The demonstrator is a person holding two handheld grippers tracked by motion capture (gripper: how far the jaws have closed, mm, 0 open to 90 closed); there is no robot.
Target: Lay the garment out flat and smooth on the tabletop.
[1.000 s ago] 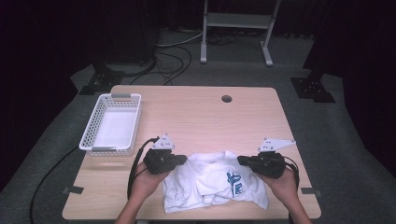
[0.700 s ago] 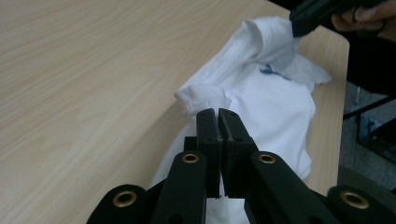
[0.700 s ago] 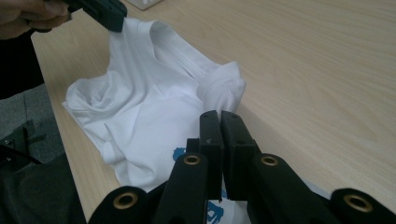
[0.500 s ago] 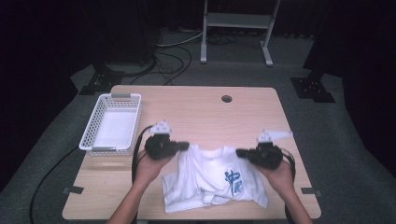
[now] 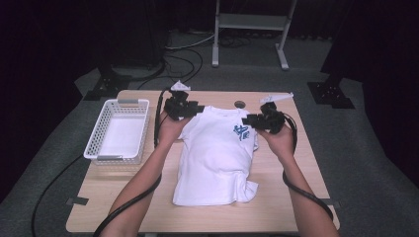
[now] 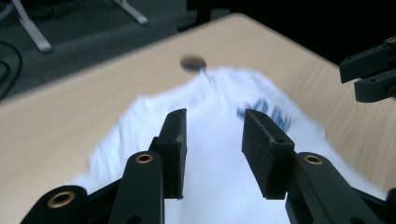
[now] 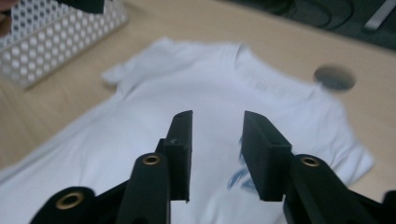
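A white T-shirt (image 5: pixel 215 153) with a blue print (image 5: pixel 242 131) lies spread on the wooden table (image 5: pixel 291 197), collar toward the far edge. My left gripper (image 5: pixel 191 109) hovers at the shirt's far left shoulder and my right gripper (image 5: pixel 251 120) at its far right shoulder. In the left gripper view the gripper (image 6: pixel 212 135) is open over the white cloth (image 6: pixel 219 186), nothing between the jaws. In the right gripper view the gripper (image 7: pixel 217 135) is also open above the shirt (image 7: pixel 140 140), near its blue print (image 7: pixel 240 179).
A white perforated basket (image 5: pixel 118 131) sits on the table's left side, also seen as the basket (image 7: pixel 56 32) in the right gripper view. A round cable hole (image 5: pixel 240 104) lies just beyond the collar. Black cables trail off the table's near edge. A metal stand (image 5: pixel 247 29) is on the floor behind.
Both grippers moved from the near edge toward the far side, drawing the bunched shirt with them. It now lies stretched out flat, and the jaws stand open above it.
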